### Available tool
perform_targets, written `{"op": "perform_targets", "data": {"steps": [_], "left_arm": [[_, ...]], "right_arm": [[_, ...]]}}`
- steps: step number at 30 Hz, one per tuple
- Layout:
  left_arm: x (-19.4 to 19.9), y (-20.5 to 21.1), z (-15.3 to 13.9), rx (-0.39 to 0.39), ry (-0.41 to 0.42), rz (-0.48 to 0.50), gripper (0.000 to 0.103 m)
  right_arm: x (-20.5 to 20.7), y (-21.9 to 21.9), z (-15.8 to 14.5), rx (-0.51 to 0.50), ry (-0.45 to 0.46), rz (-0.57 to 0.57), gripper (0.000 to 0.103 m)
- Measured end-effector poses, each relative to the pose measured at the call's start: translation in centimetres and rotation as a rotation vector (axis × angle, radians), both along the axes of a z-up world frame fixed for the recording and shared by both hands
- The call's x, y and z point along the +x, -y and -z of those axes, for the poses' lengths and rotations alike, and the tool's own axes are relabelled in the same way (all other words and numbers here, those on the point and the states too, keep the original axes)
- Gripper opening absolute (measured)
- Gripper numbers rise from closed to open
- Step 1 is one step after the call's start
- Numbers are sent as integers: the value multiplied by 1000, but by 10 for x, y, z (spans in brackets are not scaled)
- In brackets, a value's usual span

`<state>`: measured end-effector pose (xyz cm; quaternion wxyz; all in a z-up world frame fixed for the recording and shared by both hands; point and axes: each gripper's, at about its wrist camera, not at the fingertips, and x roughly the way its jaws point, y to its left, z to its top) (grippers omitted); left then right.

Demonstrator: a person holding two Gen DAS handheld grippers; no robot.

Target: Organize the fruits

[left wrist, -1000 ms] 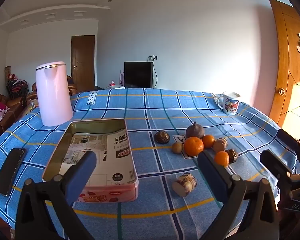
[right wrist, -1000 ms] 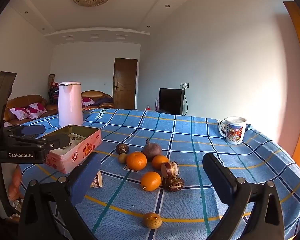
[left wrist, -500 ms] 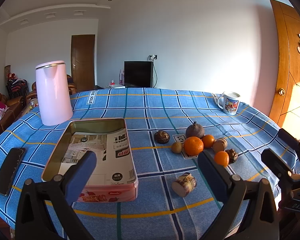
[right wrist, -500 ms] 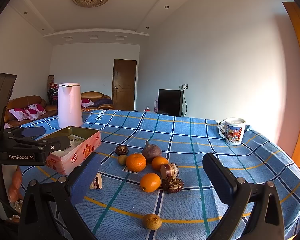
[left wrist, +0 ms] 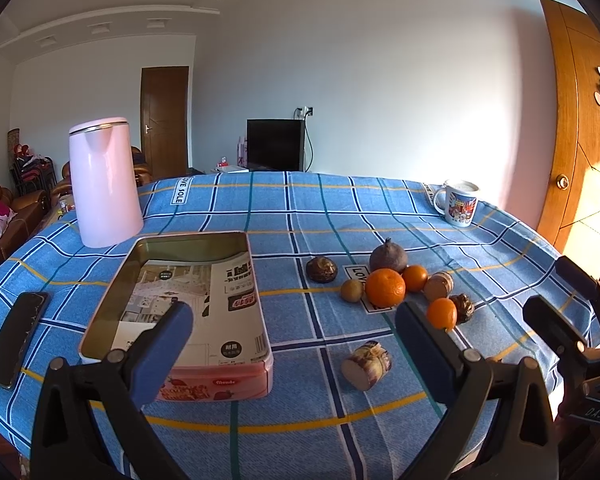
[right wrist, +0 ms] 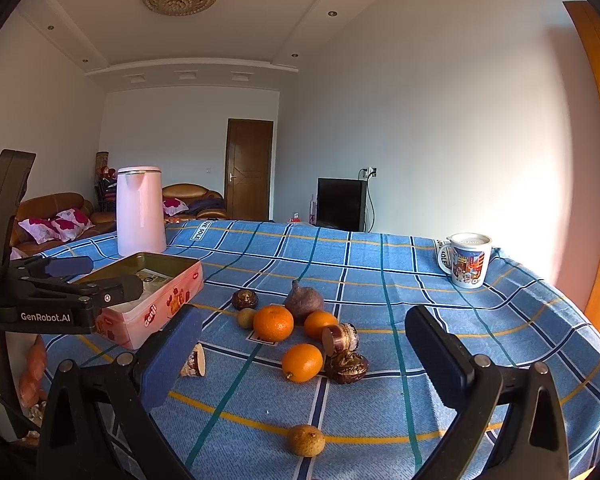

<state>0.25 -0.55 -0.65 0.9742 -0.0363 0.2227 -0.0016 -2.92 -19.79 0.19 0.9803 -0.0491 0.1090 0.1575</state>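
A pink open tin (left wrist: 180, 304) (right wrist: 152, 300) lined with printed paper sits on the blue checked tablecloth. To its right lies a cluster of fruit: a large orange (left wrist: 385, 288) (right wrist: 273, 323), two smaller oranges (left wrist: 442, 313) (right wrist: 302, 362), a purple fig-like fruit (left wrist: 388, 256) (right wrist: 303, 300), a kiwi (left wrist: 351, 290), brown round pieces (left wrist: 321, 269) and a cut piece (left wrist: 366, 365). A yellowish fruit (right wrist: 305, 440) lies nearest in the right wrist view. My left gripper (left wrist: 292, 344) is open and empty above the table's near edge. My right gripper (right wrist: 304, 364) is open and empty.
A pink kettle (left wrist: 104, 184) stands behind the tin. A printed mug (left wrist: 460, 202) (right wrist: 467, 260) stands at the far right. A dark phone (left wrist: 16, 338) lies at the left edge. A wooden door (left wrist: 580, 140) is on the right.
Both grippers have drifted slightly; the views shift a little. Nothing on the table has moved and both grippers stay open.
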Motion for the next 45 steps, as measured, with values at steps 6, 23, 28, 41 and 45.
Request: {"op": "perform_targets", "data": {"steps": [6,23,28,41,45], "left_arm": [[1,0,1,-5,-5,0,103],[1,1,1,-10,-9,-1,103],[2,2,2,-7,-14,0,103],[6,13,10,-5,-40,59,103],[9,26,20,4,-63,109,103]], "right_arm": [[-1,0,0,2,2,0,102],[-1,0,3,3,-1,-3,102],[-1,0,3,4,-1,-5,102],[1,10,10,21,-27,11,102],[4,19,23,16,-65,27,102]]}}
